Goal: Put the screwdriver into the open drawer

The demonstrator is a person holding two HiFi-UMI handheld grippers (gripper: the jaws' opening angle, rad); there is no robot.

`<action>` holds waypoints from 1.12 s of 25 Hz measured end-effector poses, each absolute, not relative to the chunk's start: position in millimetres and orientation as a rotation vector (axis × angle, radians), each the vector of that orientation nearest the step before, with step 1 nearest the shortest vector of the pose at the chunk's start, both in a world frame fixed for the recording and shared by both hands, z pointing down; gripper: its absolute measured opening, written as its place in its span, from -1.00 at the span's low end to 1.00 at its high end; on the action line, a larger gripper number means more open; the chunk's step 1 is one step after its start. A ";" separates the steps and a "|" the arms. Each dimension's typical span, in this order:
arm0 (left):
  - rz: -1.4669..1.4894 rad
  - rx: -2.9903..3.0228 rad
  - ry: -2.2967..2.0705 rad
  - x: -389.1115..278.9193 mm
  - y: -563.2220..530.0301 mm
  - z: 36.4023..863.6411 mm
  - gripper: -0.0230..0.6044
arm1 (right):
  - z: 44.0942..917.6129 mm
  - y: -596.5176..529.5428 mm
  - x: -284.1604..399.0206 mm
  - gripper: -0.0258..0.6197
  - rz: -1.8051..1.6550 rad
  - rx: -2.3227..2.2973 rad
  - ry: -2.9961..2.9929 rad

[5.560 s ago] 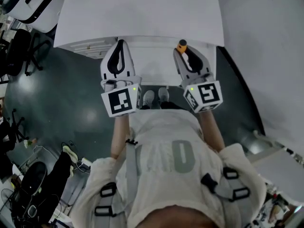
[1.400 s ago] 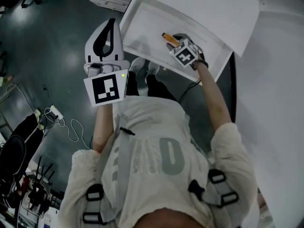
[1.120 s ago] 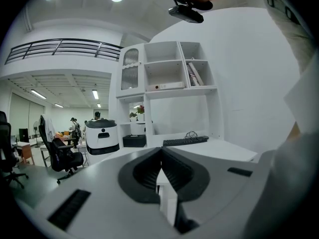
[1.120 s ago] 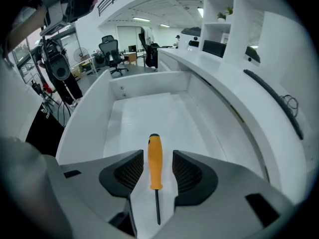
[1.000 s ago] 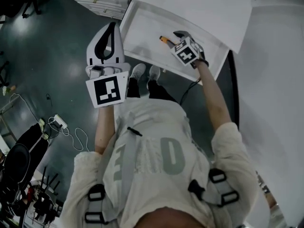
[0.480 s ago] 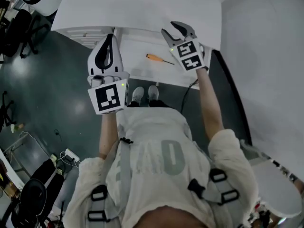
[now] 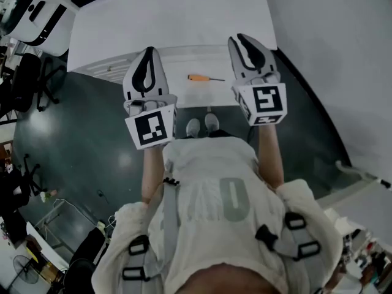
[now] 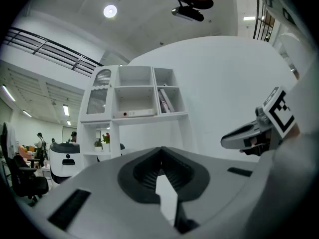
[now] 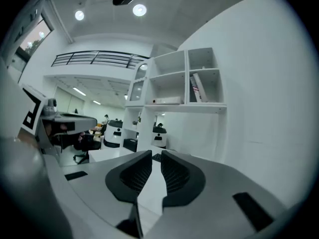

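Observation:
The orange-handled screwdriver lies loose in the open white drawer, between my two grippers in the head view. My left gripper is held level at the drawer's left end, its jaws shut and empty. My right gripper is held level to the right of the screwdriver, well clear of it. Its jaws are closing with a narrow gap left and nothing between them. Each gripper shows at the edge of the other's view, the right gripper and the left gripper.
The white tabletop overhangs the drawer's back. A white wall runs along the right. Office chairs stand on the dark floor at left. The person's shoes are below the drawer's front. A white shelf unit stands ahead.
The right gripper let go of the screwdriver in the drawer, rose away to the right and narrowed its jaws. The left gripper rose a little, still shut.

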State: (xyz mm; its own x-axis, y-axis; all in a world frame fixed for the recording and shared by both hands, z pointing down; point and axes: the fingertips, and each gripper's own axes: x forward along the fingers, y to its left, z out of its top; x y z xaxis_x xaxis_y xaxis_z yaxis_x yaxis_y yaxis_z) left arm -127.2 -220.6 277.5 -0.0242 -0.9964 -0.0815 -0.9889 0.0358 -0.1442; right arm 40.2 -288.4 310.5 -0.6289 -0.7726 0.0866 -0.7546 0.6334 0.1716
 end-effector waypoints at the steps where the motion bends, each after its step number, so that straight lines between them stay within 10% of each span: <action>1: -0.066 -2.087 2.123 -123.9 -223.0 276.5 -0.91 | 309.0 -284.8 47.3 -0.78 -0.171 1.307 -2.704; 28: -0.054 -2.279 1.918 -66.9 -236.1 279.6 -0.91 | 321.9 -233.0 79.7 -0.91 0.029 1.568 -2.597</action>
State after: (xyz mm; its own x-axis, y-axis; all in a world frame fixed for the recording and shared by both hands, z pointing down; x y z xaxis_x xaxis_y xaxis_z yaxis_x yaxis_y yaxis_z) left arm -66.9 -236.1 279.6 0.1759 -0.9814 -0.0771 -0.9755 -0.1633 -0.1471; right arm 79.7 -233.0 321.9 -0.4613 -0.8814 0.1017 -0.8834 0.4669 0.0390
